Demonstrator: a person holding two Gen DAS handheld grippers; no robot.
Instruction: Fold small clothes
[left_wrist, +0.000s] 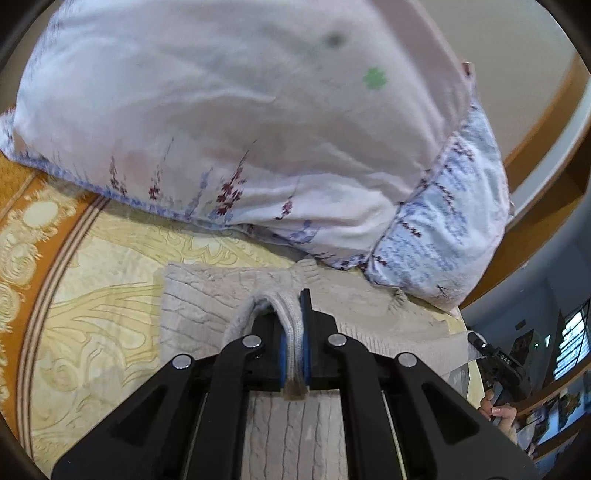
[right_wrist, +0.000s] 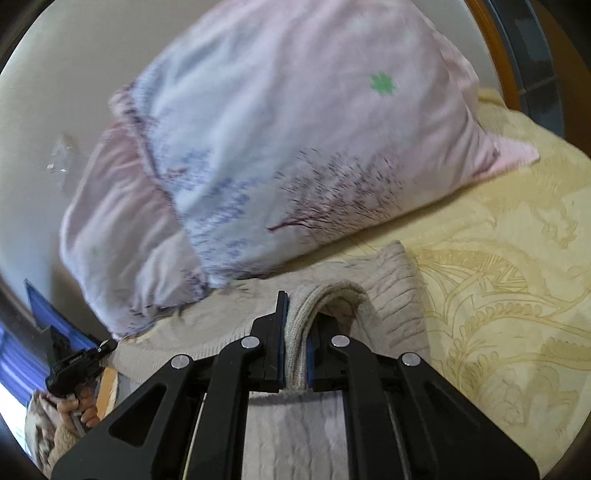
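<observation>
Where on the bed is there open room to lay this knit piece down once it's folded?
Bare bedspread lies open to the right of the knit garment, below the pillow's corner. More bare spread lies left of the garment, toward the orange border. Straight ahead it is crowded: the pillow sits right against the garment's far edge.

1. We are looking at a small beige cable-knit garment (left_wrist: 207, 299) lying spread flat over the patterned yellow bedcover, its far edge sitting just beside the pillows.
2. We are seeing its ribbed edge (left_wrist: 291, 332) lifting off the flat part, bunching into a raised fold at two spots (right_wrist: 299, 328).
</observation>
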